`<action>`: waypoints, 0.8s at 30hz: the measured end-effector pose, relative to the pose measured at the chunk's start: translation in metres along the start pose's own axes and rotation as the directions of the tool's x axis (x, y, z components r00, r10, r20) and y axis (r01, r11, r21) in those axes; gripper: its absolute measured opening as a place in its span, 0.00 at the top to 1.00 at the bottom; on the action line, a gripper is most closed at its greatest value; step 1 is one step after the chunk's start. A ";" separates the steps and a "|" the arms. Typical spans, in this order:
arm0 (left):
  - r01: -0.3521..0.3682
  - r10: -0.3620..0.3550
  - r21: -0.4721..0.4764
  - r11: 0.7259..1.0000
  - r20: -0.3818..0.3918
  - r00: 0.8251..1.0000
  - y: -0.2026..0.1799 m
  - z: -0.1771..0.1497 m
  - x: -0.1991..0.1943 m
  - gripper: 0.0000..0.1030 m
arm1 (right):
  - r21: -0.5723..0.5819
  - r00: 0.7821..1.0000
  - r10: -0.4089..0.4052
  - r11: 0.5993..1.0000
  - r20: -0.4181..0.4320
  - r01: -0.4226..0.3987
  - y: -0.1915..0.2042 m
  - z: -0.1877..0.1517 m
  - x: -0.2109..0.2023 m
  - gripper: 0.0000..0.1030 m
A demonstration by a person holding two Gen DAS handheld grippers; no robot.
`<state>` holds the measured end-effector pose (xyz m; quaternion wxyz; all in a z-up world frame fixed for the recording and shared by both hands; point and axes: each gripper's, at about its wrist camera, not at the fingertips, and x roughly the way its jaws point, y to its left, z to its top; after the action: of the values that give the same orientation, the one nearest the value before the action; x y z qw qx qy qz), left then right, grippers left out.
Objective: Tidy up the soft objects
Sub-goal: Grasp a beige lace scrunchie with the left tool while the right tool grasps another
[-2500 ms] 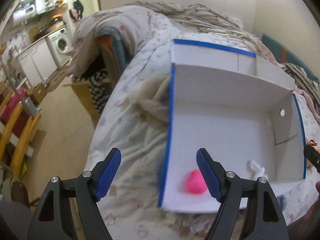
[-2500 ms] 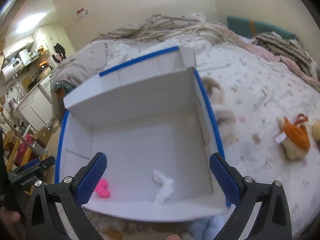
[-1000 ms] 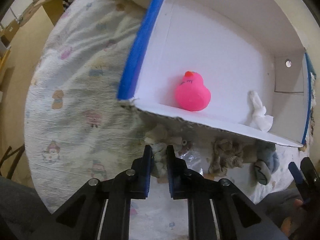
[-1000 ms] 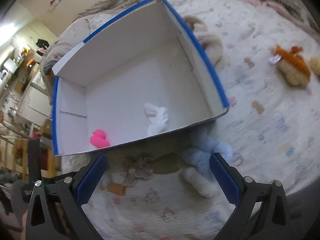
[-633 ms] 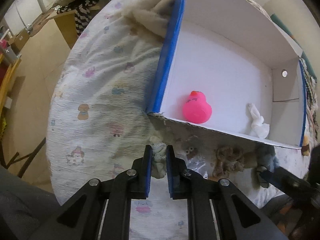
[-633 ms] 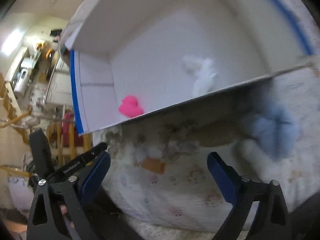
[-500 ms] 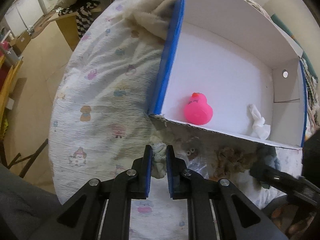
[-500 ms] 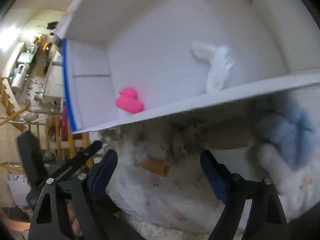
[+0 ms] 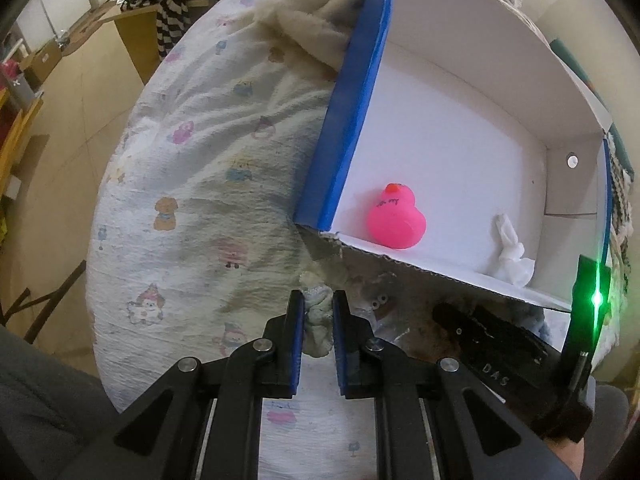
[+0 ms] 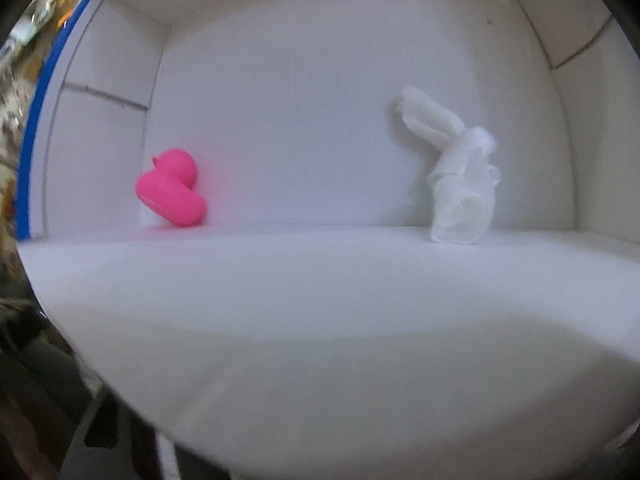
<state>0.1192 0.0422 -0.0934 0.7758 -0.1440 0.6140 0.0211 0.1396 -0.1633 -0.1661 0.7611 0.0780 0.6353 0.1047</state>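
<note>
A white cardboard box (image 9: pixel 352 120) with blue-taped edges lies on the bed; inside it are a pink rubber duck (image 9: pixel 396 218) and a white knotted cloth (image 9: pixel 510 256). My left gripper (image 9: pixel 316 316) is shut on a pale grey plush toy (image 9: pixel 318 320), just in front of the box's near wall. My right gripper (image 9: pixel 452 320) reaches down to the right, over a brown plush with googly eyes (image 9: pixel 378 300). Its jaws are closing, but the fingertips are hidden, so I cannot tell what lies between them. The right wrist view shows only the box's near wall (image 10: pixel 320 340), the duck (image 10: pixel 172 188) and the cloth (image 10: pixel 460 196).
A light blue plush (image 9: pixel 534 316) peeks out behind the right gripper. A beige fluffy blanket (image 9: pixel 316 40) lies against the box's far left wall. The cartoon-print sheet (image 9: pixel 192 184) drops off to the floor (image 9: pixel 60 120) on the left.
The right gripper has come down close against the box's near wall, and its fingers have dropped out of its own view. The left gripper still holds the grey plush, slightly higher.
</note>
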 end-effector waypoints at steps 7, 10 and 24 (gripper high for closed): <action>0.001 -0.001 0.014 1.000 0.001 1.000 -0.001 0.002 0.001 0.88 | 0.010 1.000 -0.008 1.000 0.007 0.008 -0.004 -0.007 -0.006 0.83; -0.001 0.001 0.007 1.000 0.004 1.000 0.001 0.002 0.000 0.88 | 0.018 1.000 0.007 1.000 0.028 -0.007 -0.005 -0.009 -0.015 0.83; -0.040 0.040 0.000 0.999 0.069 0.997 0.004 -0.005 -0.016 0.88 | 0.036 0.969 0.183 0.981 0.164 -0.191 -0.016 -0.029 -0.075 0.83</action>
<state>0.1098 0.0467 -0.0801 0.7960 -0.1302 0.5897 0.0410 0.0994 -0.1990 -0.1043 0.7942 0.1650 0.5645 0.1530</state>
